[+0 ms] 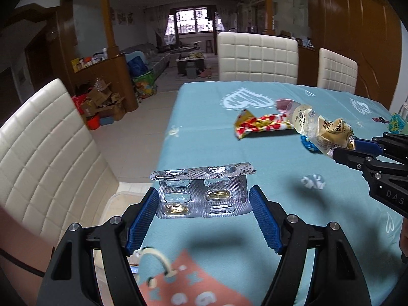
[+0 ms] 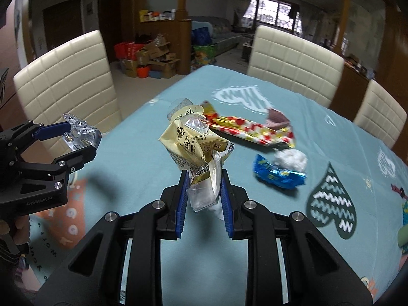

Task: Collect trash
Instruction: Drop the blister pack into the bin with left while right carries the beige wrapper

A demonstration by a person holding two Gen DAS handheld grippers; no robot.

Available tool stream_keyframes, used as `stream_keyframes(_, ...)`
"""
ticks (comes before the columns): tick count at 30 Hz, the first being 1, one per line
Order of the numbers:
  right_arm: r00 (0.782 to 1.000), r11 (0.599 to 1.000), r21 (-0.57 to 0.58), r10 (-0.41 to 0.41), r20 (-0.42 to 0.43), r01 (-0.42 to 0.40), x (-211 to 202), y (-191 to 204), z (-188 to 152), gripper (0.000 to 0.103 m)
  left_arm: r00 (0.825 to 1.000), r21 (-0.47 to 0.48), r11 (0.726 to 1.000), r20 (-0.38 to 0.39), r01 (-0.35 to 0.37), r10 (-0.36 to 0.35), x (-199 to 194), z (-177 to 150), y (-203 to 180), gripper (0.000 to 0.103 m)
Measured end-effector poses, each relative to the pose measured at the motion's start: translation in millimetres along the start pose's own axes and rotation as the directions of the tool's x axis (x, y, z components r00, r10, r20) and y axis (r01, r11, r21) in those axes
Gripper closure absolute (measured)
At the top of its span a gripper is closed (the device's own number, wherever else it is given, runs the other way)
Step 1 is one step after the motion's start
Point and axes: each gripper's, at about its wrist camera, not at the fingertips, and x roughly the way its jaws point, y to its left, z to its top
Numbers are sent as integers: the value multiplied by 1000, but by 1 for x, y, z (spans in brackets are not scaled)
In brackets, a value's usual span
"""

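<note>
Left gripper (image 1: 204, 201) holds a silver blister pack (image 1: 204, 191) by its side edges between the blue ribbed pads, jaws set wide to the pack's width; two cells show amber capsules. Right gripper (image 2: 205, 186) is clamped narrowly on a crumpled cream snack wrapper (image 2: 193, 142) printed with Chinese characters, too creased to read. Its body reads "DAS" in the left wrist view; the left gripper's body reads "GenRobot.AI" in the right wrist view. On the light-blue heart-print tablecloth (image 2: 142, 158) lie a red-and-gold checked wrapper (image 2: 255, 130), a blue wrapper (image 2: 278, 173) and a white crumpled tissue (image 2: 293, 159) touching it.
</note>
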Motion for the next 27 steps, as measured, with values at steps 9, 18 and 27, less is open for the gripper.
stream_keyframes(9,998,993,-99,63,1,-62,11,68,22,77,996,-71,994,0,-84,85,-10,-18,62,32)
stream_keyframes(18,995,979,-178,102,-5,-101,19,111,35,77,990,-129,981,-14,-143,142,-17,-37,105,32)
stream_keyframes(27,992,966,-229,123,-20,-124,31,145,45,77,985,-172,970,-32,-172,169,-15,-53,135,32)
